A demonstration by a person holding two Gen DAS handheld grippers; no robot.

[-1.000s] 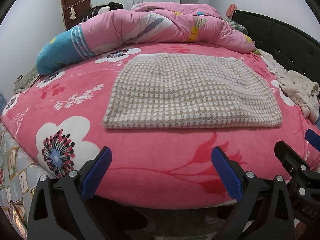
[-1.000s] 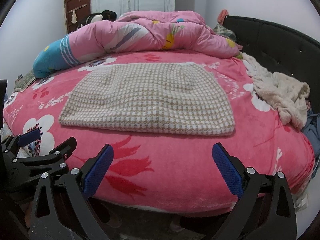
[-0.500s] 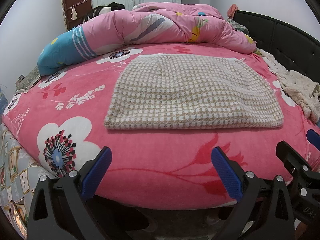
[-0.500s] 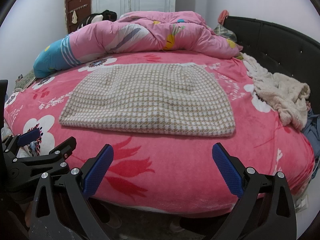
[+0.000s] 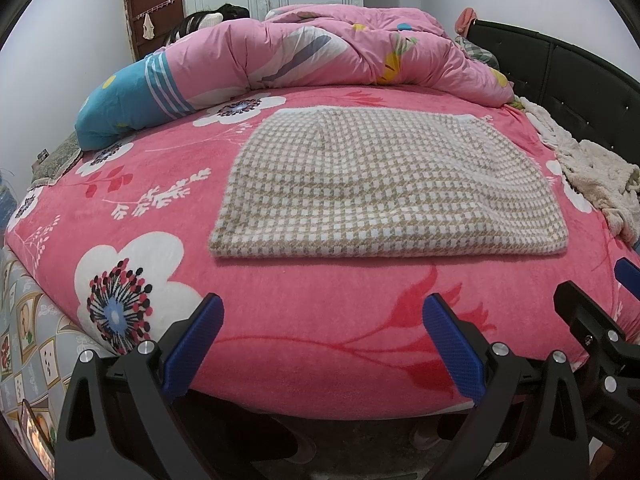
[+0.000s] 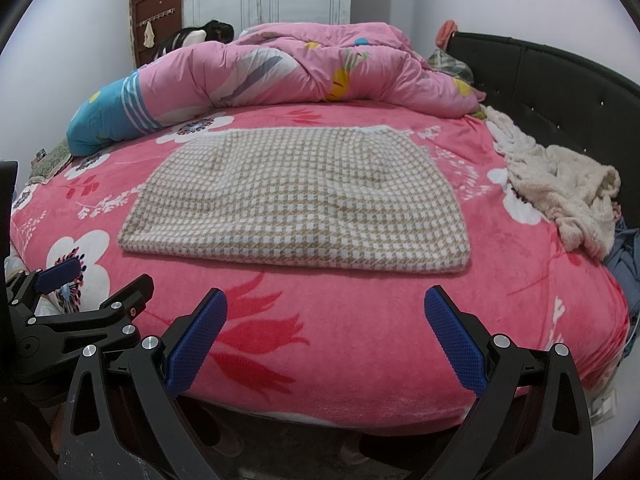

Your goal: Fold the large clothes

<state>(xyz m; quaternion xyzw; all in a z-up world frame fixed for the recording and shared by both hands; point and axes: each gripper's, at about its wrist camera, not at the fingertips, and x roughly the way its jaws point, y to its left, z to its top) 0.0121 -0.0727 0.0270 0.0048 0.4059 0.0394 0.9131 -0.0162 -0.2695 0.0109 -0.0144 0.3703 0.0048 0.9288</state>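
Hovering side by side off the near edge of the bed [image 5: 304, 360], both grippers point forward over the pink floral bedspread and touch nothing. The left gripper [image 5: 322, 344] is level, its blue-padded fingers [image 5: 192, 344] spread wide apart with only air and the bed's near edge between them. The right gripper [image 6: 326, 340] is held the same way, released, its blue pads [image 6: 456, 340] wide apart and empty. In the left wrist view the right gripper [image 5: 624, 280] shows at the right edge, just beside the left one; in the right wrist view the left gripper [image 6: 86, 300] shows at the left edge, likewise spread.

The checked beige-and-white garment [image 5: 384, 184] lies flat on the middle of the bed, already folded into a wide rectangle with its long folded edge facing the near edge of the bed. It sits well apart from both grippers, with a band of bare bedspread between it and the fingertips. In the right wrist view the same garment [image 6: 300, 200] lies left of centre.

Along the far edge of the bed a pink duvet [image 5: 320, 60] with a blue end is bunched up. Near the right edge, beside the black headboard [image 6: 560, 92], lies a crumpled cream fleece garment [image 6: 560, 192].
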